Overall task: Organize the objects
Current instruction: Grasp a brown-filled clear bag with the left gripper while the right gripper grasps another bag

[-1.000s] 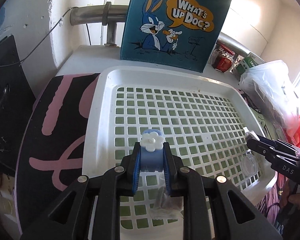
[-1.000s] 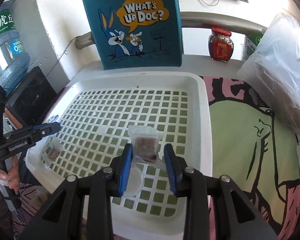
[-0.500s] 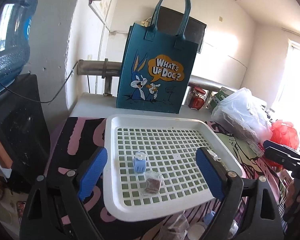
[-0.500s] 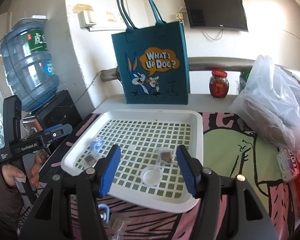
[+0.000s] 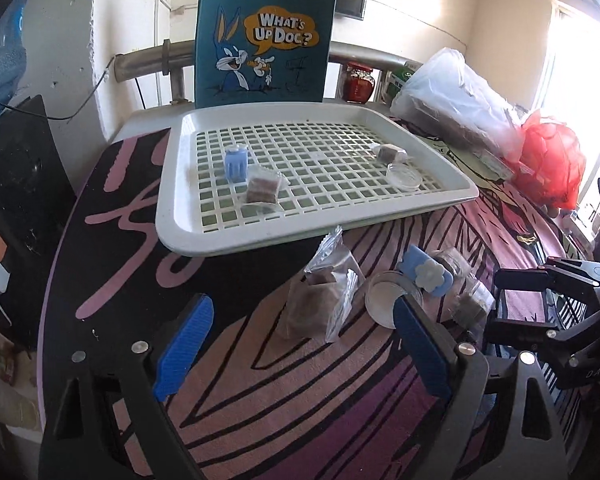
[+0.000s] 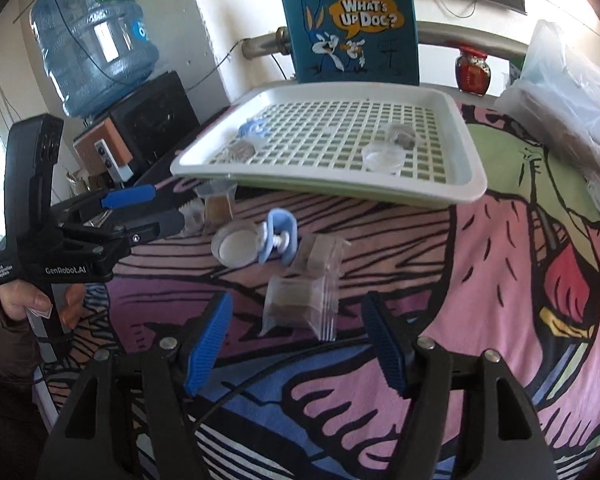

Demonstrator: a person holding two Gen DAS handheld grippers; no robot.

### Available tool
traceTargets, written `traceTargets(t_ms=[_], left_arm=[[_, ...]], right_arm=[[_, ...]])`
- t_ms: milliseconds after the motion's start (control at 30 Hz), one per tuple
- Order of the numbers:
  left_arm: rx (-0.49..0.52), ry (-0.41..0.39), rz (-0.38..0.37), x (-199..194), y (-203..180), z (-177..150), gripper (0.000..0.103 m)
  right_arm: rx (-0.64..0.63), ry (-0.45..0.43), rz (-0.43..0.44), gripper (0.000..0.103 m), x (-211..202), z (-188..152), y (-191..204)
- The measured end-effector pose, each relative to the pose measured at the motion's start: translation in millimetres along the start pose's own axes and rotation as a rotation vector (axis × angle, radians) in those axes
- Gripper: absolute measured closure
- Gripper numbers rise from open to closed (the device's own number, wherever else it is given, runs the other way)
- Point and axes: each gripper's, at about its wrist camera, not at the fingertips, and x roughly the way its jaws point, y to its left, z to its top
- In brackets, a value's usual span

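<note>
Already placed on the white grid tray [image 5: 172,184]: a blue clip [image 5: 236,163], two small bagged brown blocks [image 5: 263,189] and a clear round lid [image 5: 404,175]; yet waiting on the patterned cloth [image 5: 260,392] in front of the tray: another bagged brown block [image 5: 320,300], a round lid [image 5: 384,298] and a second blue clip with white flower [image 5: 426,274], all lying close together, some touching. Left gripper [image 5: 300,350] released and empty, jaws closing a little, nothing between them; right gripper [image 6: 296,344] also empty, jaws opening, bagged block [image 6: 298,306] just ahead. Possible trouble: thin slippery bag sliding out of the pads; pinching only the loose plastic edge; pushing the neighbouring lid or clip aside; both grippers reaching into the same small heap and colliding.
</note>
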Motion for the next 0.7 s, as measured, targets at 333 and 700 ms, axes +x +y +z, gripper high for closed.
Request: traceTargets(t_ms=[333,700], left_arm=[[-0.060,0.073,-0.070,14.4,6.6,-1.9,0.076],[-0.018,-0.056,-0.056,-26.9,-12.7,0.2,0.077]], right_arm=[[-0.007,0.004,-0.031,0.064,9.2,-5.2,-2.0],[-0.074,-0.116,-0.021,0.075,-20.0,4.0,9.1]])
